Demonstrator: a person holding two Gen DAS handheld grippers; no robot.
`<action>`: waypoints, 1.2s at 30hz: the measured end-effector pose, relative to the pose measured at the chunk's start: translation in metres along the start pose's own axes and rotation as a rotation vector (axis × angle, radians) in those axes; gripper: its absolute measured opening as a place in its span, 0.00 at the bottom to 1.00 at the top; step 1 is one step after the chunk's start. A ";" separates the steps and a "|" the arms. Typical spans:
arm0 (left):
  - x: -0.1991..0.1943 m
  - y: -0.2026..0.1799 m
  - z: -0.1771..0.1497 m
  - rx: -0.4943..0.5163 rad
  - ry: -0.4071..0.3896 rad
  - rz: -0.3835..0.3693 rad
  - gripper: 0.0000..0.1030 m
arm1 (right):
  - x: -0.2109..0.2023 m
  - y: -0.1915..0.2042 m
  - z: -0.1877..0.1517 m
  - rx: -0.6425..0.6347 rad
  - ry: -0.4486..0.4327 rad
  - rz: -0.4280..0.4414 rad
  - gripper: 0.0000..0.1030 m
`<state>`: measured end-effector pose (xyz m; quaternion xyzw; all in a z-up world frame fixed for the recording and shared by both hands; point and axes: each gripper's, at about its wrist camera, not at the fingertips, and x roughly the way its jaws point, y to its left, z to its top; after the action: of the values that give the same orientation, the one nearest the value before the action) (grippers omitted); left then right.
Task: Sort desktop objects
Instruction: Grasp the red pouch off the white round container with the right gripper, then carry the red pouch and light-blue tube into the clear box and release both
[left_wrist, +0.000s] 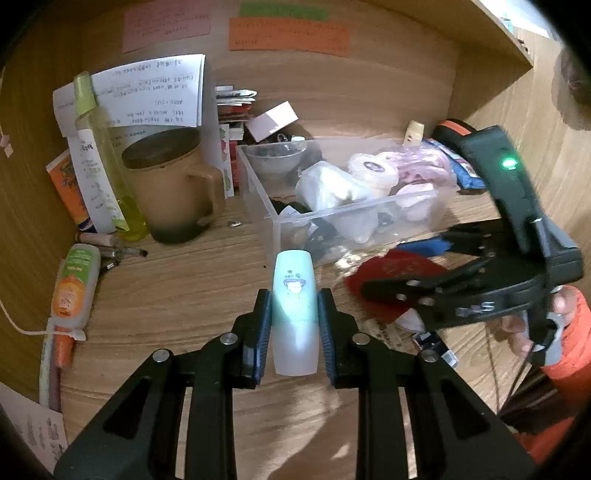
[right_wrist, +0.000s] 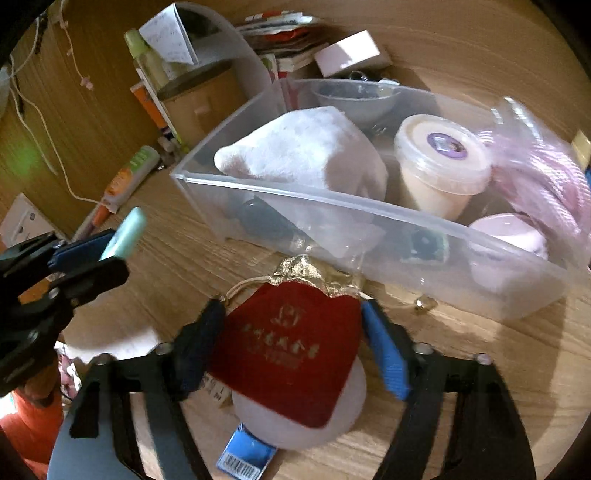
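My left gripper is shut on a small mint-green bottle with a cartoon print and holds it above the desk, in front of the clear plastic bin. The bottle also shows in the right wrist view. My right gripper is open, its jaws on either side of a red drawstring pouch with a gold top that lies on the desk. The pouch also shows in the left wrist view. The clear bin holds a white cloth, a cream tub and pink items.
A brown mug, a yellow spray bottle, an orange-and-green tube and pens stand or lie at the left. Papers and books lean at the back. A blue barcoded packet and a white round item lie under the pouch.
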<state>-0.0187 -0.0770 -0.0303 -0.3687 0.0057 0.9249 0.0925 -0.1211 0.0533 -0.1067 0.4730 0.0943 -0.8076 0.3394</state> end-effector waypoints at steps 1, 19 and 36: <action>-0.002 0.001 -0.001 -0.006 -0.003 -0.005 0.24 | 0.002 0.001 0.000 -0.003 0.004 -0.002 0.47; -0.005 0.002 0.001 -0.064 -0.031 -0.025 0.24 | -0.046 0.017 -0.007 -0.099 -0.147 -0.024 0.17; -0.032 -0.037 0.038 -0.059 -0.147 0.002 0.24 | -0.133 -0.014 -0.006 -0.036 -0.390 -0.065 0.17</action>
<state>-0.0154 -0.0434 0.0214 -0.3025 -0.0277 0.9493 0.0807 -0.0835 0.1278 -0.0021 0.2983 0.0566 -0.8927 0.3332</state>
